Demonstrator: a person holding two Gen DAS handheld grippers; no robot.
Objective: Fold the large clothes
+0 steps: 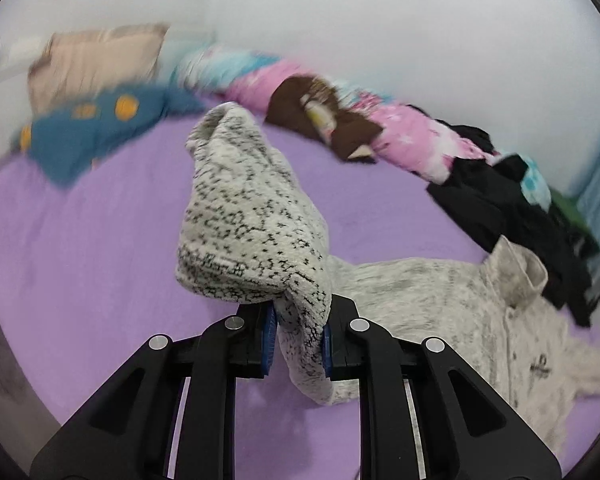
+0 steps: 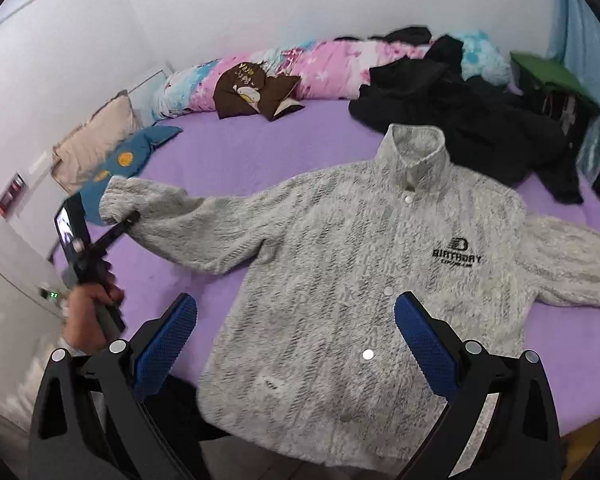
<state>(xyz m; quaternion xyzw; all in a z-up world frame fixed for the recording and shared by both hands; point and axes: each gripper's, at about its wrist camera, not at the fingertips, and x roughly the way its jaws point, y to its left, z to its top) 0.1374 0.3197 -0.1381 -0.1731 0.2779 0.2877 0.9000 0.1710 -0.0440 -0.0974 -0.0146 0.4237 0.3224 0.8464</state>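
Note:
A grey fleece jacket (image 2: 340, 264) with a "BIRTHDAY" logo lies face up on the purple bed (image 2: 228, 152), collar to the far side. My left gripper (image 1: 298, 340) is shut on the jacket's left sleeve (image 1: 248, 216) and holds it lifted off the bed; it also shows in the right wrist view (image 2: 130, 220) at the sleeve's cuff. My right gripper (image 2: 296, 344) is open and empty, hovering above the jacket's lower front. The jacket's other sleeve (image 2: 572, 264) lies flat at the right.
A pile of black clothes (image 2: 460, 120) lies beyond the collar. A pink and blue quilt (image 2: 300, 68), a brown cushion (image 2: 256, 92), a beige pillow (image 2: 96, 144) and a blue plush (image 2: 128, 156) line the far side by the white wall.

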